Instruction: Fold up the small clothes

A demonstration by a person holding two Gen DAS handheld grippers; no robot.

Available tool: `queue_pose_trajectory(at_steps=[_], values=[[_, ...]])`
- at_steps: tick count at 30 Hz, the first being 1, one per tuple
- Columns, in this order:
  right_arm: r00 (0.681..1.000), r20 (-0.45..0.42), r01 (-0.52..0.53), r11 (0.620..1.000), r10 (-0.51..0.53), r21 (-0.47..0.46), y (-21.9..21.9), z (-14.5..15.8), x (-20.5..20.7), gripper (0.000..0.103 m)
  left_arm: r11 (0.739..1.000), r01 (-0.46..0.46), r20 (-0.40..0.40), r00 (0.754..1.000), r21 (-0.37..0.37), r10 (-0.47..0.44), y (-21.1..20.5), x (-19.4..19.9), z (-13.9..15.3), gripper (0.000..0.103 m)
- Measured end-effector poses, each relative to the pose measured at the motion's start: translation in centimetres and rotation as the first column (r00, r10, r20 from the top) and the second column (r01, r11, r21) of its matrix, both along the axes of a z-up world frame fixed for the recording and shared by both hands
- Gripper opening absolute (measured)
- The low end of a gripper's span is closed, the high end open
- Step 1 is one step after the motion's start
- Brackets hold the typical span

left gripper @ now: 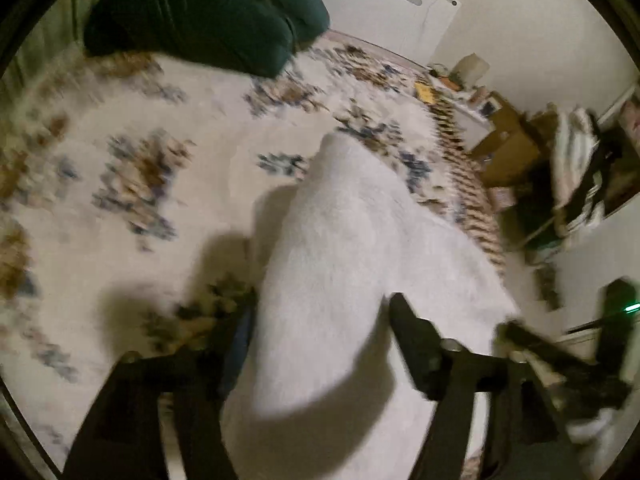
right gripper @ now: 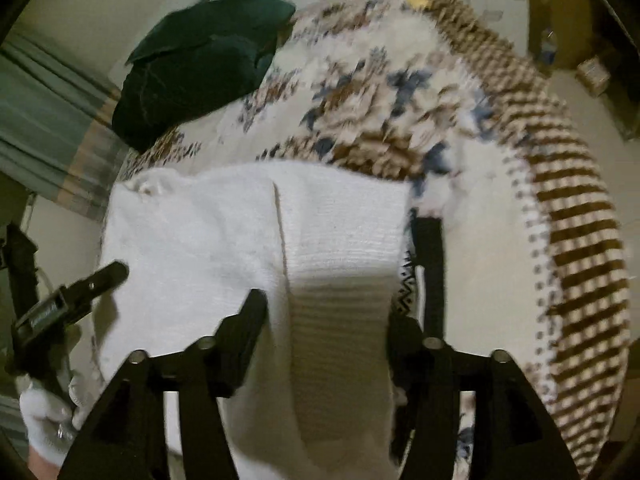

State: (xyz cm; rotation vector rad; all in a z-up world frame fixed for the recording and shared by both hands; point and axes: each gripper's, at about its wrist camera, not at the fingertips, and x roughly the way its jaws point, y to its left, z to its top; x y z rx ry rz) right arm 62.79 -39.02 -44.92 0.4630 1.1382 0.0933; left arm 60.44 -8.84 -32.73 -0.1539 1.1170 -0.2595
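Presently, a white sock point(right gripper: 248, 240) is lying on a patterned bedspread point(right gripper: 360, 92) with a brown-striped border, and both grippers are hanging over it, pointing steeply downward. In the right wrist view, the right gripper point(right gripper: 340, 256) is standing with its jaws apart, one finger on each side of the sock's ribbed cuff; the cuff is running up between the fingers, and the pads are not pressing on it. The sock is showing a fold line across its middle. In the left wrist view, the left gripper point(left gripper: 320, 312) is likewise standing released, the sock's point(left gripper: 340, 240) rounded end stretching out between and beyond its spread fingers. At the left edge of the right wrist view, the left gripper's point(right gripper: 102, 276) finger is resting over the sock's far end, with a white-gloved hand point(right gripper: 44, 424) behind it. A dark green garment point(left gripper: 208, 12) is lying bunched at the head of the bedspread, well apart from the sock. Both views are blurring at the edges.
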Motion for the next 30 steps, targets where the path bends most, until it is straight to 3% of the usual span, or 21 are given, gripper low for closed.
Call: queue_pose_trajectory(at_steps=[1, 2, 6, 14, 22, 30], values=[[1.000, 0.015, 0.012, 0.999, -0.012, -0.049, 0.2, 1.2, -0.8, 0.092, 0.999, -0.001, 0.025, 1.000, 0.044, 0.000, -0.3, -0.9, 0.8, 0.085], [0.999, 0.034, 0.028, 0.993, -0.025, -0.114, 0.5, 2.6, -1.9, 0.103, 0.997, 0.000, 0.060, 0.998, 0.082, -0.005, -0.6, -2.3, 2.0, 0.090], [0.996, 0.050, 0.087, 0.967, -0.077, -0.241, 1.7, 5.6, -6.3, 0.103, 0.987, -0.015, 0.132, 0.991, 0.163, -0.006, -1.1, -6.6, 4.7, 0.094], [0.988, 0.081, 0.150, 0.915, -0.129, -0.374, 5.8, 11.6, -15.2, 0.103, 0.977, 0.006, 0.184, 0.982, 0.215, -0.046, -1.6, -14.0, 8.9, 0.094], [0.973, 0.155, 0.223, 0.883, -0.173, -0.412, 8.2, 19.3, -23.1, 0.103, 0.977, 0.045, 0.236, 0.967, 0.208, -0.095, -0.7, -19.7, 14.5, 0.094], [0.953, 0.265, 0.255, 0.866, -0.149, -0.430, 11.5, 28.0, -32.1, 0.103, 0.978, 0.036, 0.316, 0.943, 0.205, -0.100, 0.6, -26.8, 20.1, 0.094]])
